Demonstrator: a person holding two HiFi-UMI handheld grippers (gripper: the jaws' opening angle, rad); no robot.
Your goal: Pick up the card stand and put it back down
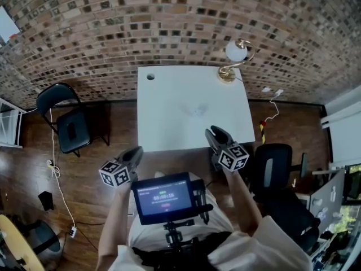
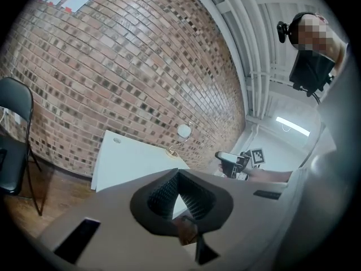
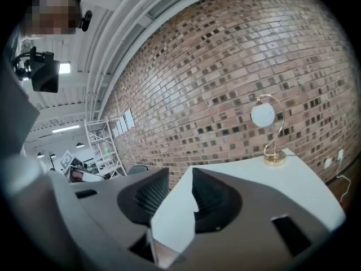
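Observation:
The card stand (image 1: 233,60), a gold wire loop on a round base with a round white card, is upright at the far right corner of the white table (image 1: 169,112). It also shows in the left gripper view, card stand (image 2: 181,135), and in the right gripper view, card stand (image 3: 267,133). My left gripper (image 1: 137,151) is off the table's near left corner, its jaws shut tip to tip on nothing (image 2: 177,172). My right gripper (image 1: 211,132) hangs over the near right edge, open and empty (image 3: 180,174), far short of the stand.
A brick wall (image 1: 180,21) runs behind the table. A black chair (image 1: 69,120) stands to the left and a black office chair (image 1: 276,171) to the right. A white cable and plug (image 1: 274,101) lie on the floor. A screen (image 1: 164,197) sits at my chest.

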